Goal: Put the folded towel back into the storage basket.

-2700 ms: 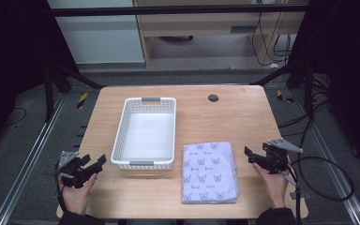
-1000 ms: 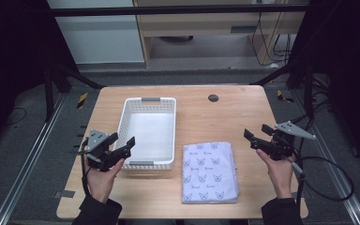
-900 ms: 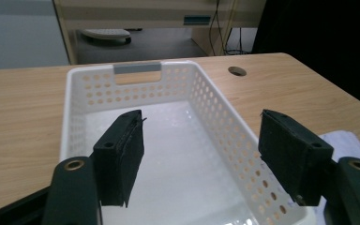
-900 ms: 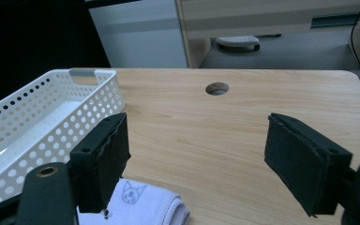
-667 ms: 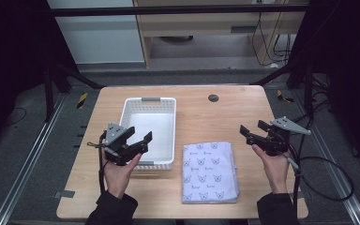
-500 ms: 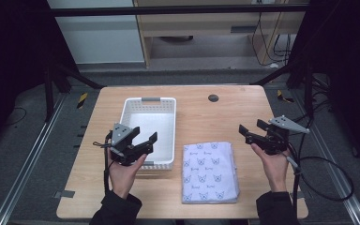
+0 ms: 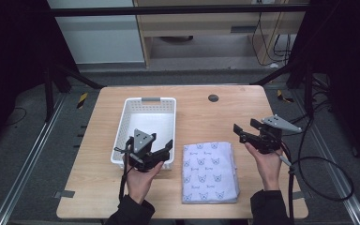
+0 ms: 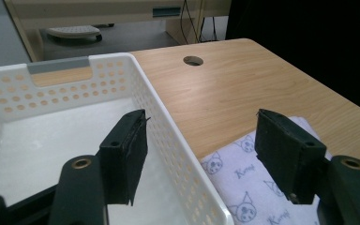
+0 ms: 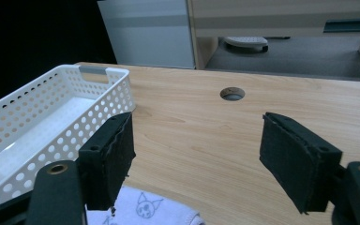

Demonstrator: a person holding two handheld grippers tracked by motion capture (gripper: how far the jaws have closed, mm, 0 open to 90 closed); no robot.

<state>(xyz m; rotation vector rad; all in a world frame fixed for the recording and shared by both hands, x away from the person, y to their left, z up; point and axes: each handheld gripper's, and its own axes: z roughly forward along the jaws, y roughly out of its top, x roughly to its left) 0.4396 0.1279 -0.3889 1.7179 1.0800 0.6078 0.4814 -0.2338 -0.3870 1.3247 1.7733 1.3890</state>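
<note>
A folded pale lilac cloth (image 7: pixel 210 171) printed with small cat faces lies flat on the wooden table, right of a white perforated basket (image 7: pixel 122 133). My left gripper (image 7: pixel 161 149) hovers open over the basket's near right corner, empty. In the left gripper view its jaws straddle the basket wall (image 8: pixel 168 122), with the cloth (image 8: pixel 248 192) at the lower right. My right gripper (image 7: pixel 244 130) is held open and empty above the table, just right of the cloth's far edge. The right gripper view shows the cloth's corner (image 9: pixel 154 211) below the jaws and the basket (image 9: pixel 51 117) on the left.
A round cable hole (image 7: pixel 213 98) is set in the table near its far edge. A black cable (image 7: pixel 309 164) loops off the right side of the table from the right gripper. Bare wood (image 7: pixel 201 117) lies between basket and right gripper.
My left gripper has travelled from the table's left edge rightward to above the basket's near right corner. The right gripper rose and shifted slightly inward and forward. Both stayed open.
</note>
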